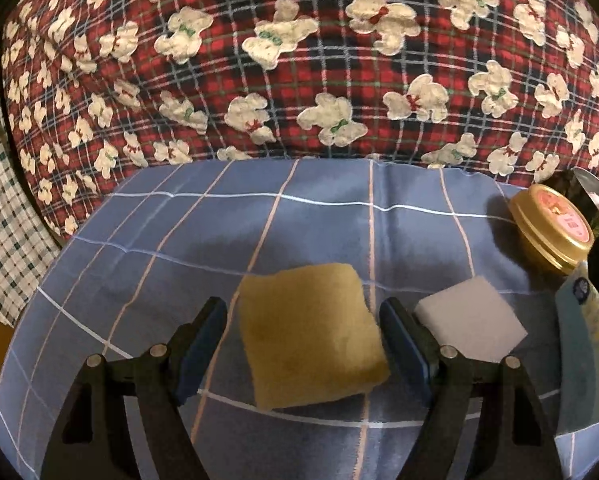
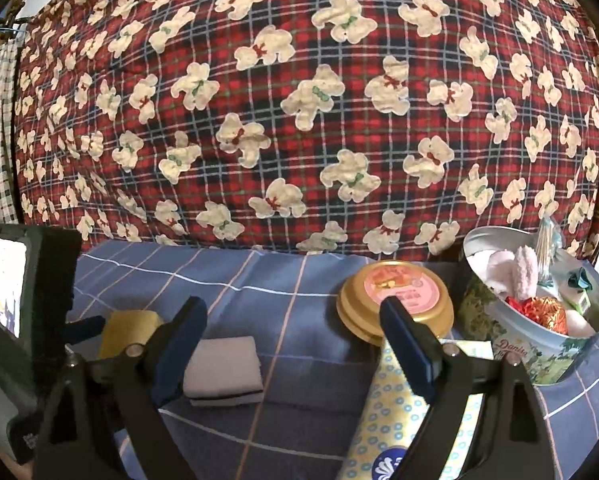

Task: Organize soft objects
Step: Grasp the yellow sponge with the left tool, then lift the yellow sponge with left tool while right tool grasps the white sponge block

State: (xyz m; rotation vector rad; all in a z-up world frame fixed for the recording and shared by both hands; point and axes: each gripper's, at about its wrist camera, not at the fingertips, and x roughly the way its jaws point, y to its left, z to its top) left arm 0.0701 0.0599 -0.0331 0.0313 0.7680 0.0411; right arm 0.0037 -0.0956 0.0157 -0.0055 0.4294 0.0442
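A yellow sponge [image 1: 311, 332] lies flat on the blue checked cloth [image 1: 179, 240]. My left gripper [image 1: 303, 308] is open and straddles it. There is a gap at the left pad, and the right pad is close to the sponge's edge. Just right of it lies a white sponge [image 1: 471, 328], which the right wrist view shows as a white sponge [image 2: 223, 368] with a dark layer in its side. My right gripper [image 2: 293, 312] hovers open over bare cloth with nothing between its fingers. The white sponge is beside its left finger.
An open round tin [image 2: 539, 352] at the right holds several soft items. Its gold lid [image 2: 395, 296] lies beside it, and a patterned tissue packet [image 2: 387, 420] lies under my right finger. A red plaid quilt with bears [image 2: 299, 100] rises behind the cloth.
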